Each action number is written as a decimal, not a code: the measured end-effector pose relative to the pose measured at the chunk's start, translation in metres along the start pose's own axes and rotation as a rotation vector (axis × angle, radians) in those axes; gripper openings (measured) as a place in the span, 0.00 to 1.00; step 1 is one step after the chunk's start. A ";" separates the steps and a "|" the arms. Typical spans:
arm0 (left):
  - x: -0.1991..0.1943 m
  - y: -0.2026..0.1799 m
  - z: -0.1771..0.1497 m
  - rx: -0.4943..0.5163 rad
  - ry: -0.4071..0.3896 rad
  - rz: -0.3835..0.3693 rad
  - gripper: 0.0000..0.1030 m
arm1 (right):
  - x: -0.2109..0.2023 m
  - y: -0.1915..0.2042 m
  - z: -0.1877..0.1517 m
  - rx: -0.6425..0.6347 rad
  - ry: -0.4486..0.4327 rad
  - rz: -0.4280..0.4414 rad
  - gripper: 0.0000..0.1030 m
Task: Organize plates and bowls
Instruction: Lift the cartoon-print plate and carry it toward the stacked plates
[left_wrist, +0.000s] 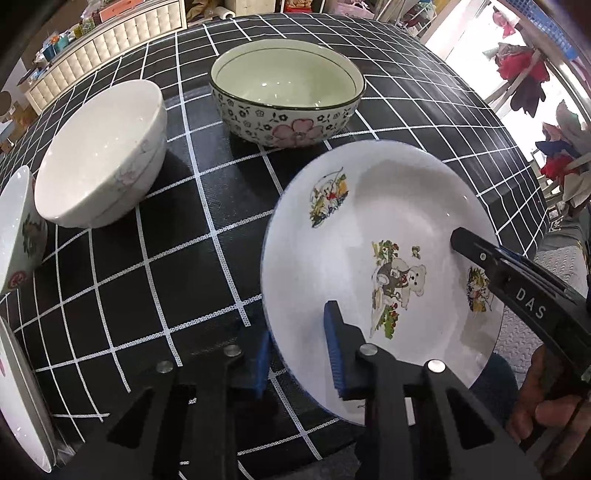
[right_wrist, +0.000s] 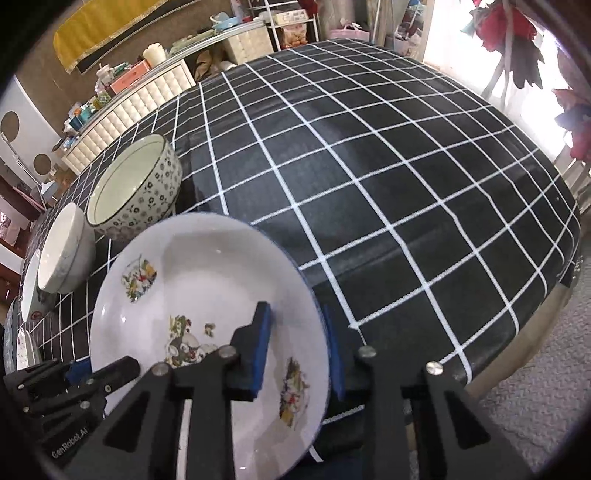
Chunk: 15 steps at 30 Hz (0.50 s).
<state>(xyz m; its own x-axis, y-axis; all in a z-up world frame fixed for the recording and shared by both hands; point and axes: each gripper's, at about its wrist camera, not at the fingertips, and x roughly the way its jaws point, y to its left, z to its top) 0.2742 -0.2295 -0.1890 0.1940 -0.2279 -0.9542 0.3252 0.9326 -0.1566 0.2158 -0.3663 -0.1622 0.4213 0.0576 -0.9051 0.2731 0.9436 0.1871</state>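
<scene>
I have the bear-print plate (left_wrist: 369, 236) straddled on two sides. It lies on the checked tablecloth (left_wrist: 147, 288) in the lower right of the left wrist view. My left gripper (left_wrist: 301, 354) has one blue pad over the plate's inside and the other outside its near-left rim, jaws narrow. From here I cannot tell whether the pads press yet. My right gripper (right_wrist: 299, 350) sits the same way over the rim at lower centre of the right wrist view, narrow, contact equally unclear. I judge the risk to be glazed china slipping between the pads if I lift before both sides bite, or the plate tilting if one side grips first. The floral bowl (left_wrist: 286, 92) sits just above the plate's upper rim, the white bowl (left_wrist: 99, 155) at centre left, so a swing that way could knock them.
</scene>
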 end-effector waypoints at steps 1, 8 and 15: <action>0.000 0.000 0.000 0.000 -0.004 0.001 0.24 | 0.000 0.001 0.001 0.000 -0.001 -0.001 0.32; -0.006 -0.001 -0.005 0.006 -0.024 0.013 0.22 | -0.005 0.005 -0.002 0.017 -0.031 -0.033 0.30; -0.023 0.007 -0.013 0.014 -0.054 0.021 0.20 | -0.014 0.008 -0.015 0.054 -0.055 -0.006 0.25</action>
<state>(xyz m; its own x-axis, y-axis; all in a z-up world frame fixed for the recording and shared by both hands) 0.2599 -0.2143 -0.1713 0.2508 -0.2233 -0.9419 0.3336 0.9334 -0.1324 0.1993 -0.3547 -0.1537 0.4662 0.0326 -0.8841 0.3211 0.9249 0.2035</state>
